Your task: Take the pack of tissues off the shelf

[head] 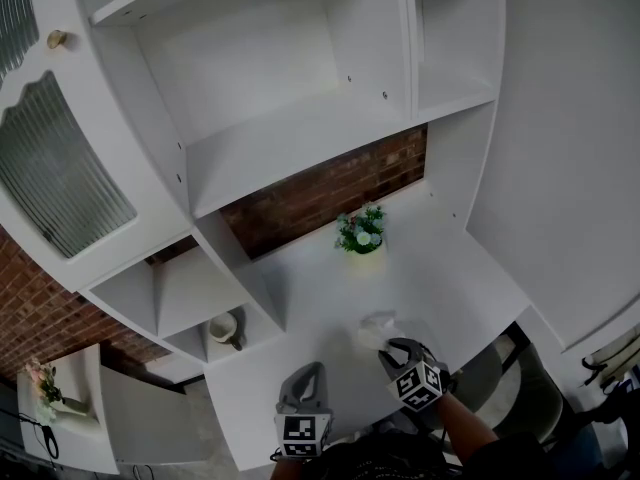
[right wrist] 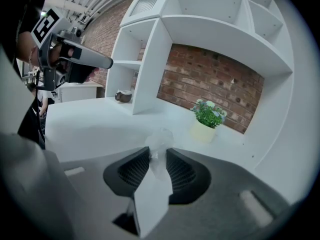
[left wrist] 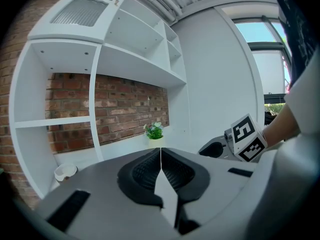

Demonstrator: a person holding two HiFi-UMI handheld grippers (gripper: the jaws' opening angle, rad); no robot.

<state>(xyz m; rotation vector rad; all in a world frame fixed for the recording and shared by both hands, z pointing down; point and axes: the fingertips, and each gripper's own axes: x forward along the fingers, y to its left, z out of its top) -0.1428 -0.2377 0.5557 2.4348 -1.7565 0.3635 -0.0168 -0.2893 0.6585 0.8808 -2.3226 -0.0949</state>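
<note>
Grey right hand-held gripper (right wrist: pixel 159 159): jaws clamped on the pack of tissues (right wrist: pixel 161 143), low over the front of the desk (head: pixel 330 278).
Tissues: pinched between those jaws, with the crinkled white end poking past the tips, clear of the shelves (head: pixel 290 138).
Left hand-held gripper (left wrist: pixel 160 159): jaws together, nothing between them, just beside the right one.
Surface: white, with a potted plant (head: pixel 361 232) near the back.
Room: white shelves above, brick wall (head: pixel 330 190) behind, cup (head: pixel 224 327) in a low left compartment.

Left gripper (left wrist: pixel 160 159): we hold it low, jaws pressed together.
Right gripper (right wrist: pixel 157 160): we pinch the pack of tissues (right wrist: pixel 160 141) between its jaws.
</note>
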